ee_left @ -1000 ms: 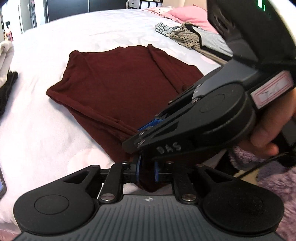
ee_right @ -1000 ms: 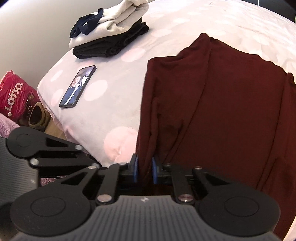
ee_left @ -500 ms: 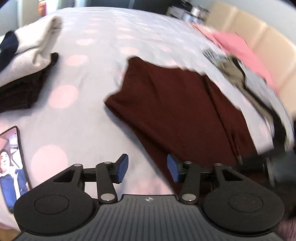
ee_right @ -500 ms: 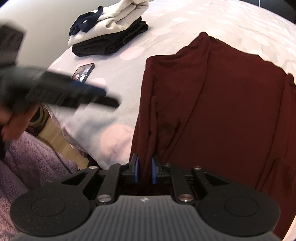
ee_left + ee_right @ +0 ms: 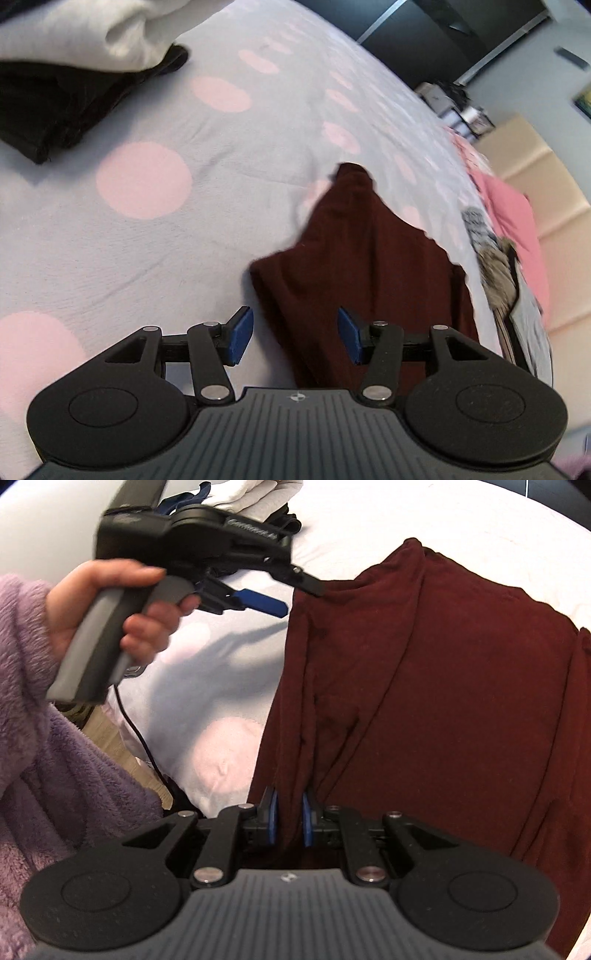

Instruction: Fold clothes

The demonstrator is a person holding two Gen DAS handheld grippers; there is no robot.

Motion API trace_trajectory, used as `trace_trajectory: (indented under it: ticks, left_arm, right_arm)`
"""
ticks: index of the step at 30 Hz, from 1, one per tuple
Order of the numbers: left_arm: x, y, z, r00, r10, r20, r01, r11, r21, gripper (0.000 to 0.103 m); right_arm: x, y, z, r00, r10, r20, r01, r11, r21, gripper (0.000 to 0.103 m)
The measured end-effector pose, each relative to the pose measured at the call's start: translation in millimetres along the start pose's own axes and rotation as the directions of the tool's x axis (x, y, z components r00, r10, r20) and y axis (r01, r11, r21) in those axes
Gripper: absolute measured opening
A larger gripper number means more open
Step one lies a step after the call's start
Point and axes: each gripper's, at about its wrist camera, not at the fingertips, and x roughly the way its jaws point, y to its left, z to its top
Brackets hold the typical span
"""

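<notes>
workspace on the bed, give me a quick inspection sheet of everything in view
surface: bedspread, pale with pink dots.
job's things: maroon garment lying partly folded on the bed.
clutter: folded white and black clothes stacked at the far side; pink and grey garments near the headboard.
grippers: left gripper open, empty, at the garment's edge; right gripper shut on the garment's near hem.
cables: a dark cable hanging below the left handle.
surroundings: beige padded headboard, purple fleece sleeve.
</notes>
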Motion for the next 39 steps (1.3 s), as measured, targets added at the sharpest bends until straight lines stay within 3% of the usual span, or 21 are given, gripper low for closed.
trace_trajectory:
  ticks: [1,3,6,12,16,21,25,31,39]
  left_arm:
    - [3,0,1,1.000,0.004,0.002,-0.004,1.000,-0.003,0.044]
    - [9,1,4,1.000,0.012,0.005,-0.012,1.000,-0.009,0.018]
    - [6,-7,5,0.999,0.030,0.045,-0.032,0.999,0.026,0.006]
    - [-12,-54,4,0.993,-0.003,0.118,-0.022,0.979,0.205,0.005]
    - [-1,-95,-3,0.994,-0.007,0.112,-0.033,0.936,0.351,0.005]
    - [26,-136,-13,0.998,-0.024,0.055,-0.004,0.890,0.455,0.005]
    - [53,-152,-25,1.000,-0.001,0.002,0.000,0.862,0.506,0.005]
    - [78,-166,-36,0.998,0.014,-0.059,0.020,0.844,0.536,0.005]
    - [98,-174,-50,0.992,0.026,-0.122,0.050,0.809,0.585,0.005]
  right_arm:
    - [0,-1,0,1.000,0.002,0.002,-0.002,1.000,0.001,0.016]
    - [-1,-1,-1,1.000,0.006,0.006,-0.006,1.000,0.003,0.016]
    - [-5,-2,-3,0.999,0.028,0.025,-0.028,1.000,0.006,0.016]
    - [-18,-5,-11,0.990,0.112,0.088,-0.115,0.993,0.034,0.015]
    - [-28,-11,-18,0.985,0.130,0.114,-0.140,0.987,0.083,0.015]
    - [-35,-25,-30,0.985,0.124,0.123,-0.144,0.975,0.169,0.015]
    - [-31,-38,-41,0.987,0.123,0.108,-0.146,0.958,0.248,0.015]
    - [-30,-52,-49,0.992,0.096,0.080,-0.116,0.947,0.301,0.015]
    - [-12,-62,-55,0.991,0.134,0.007,-0.127,0.922,0.365,0.015]
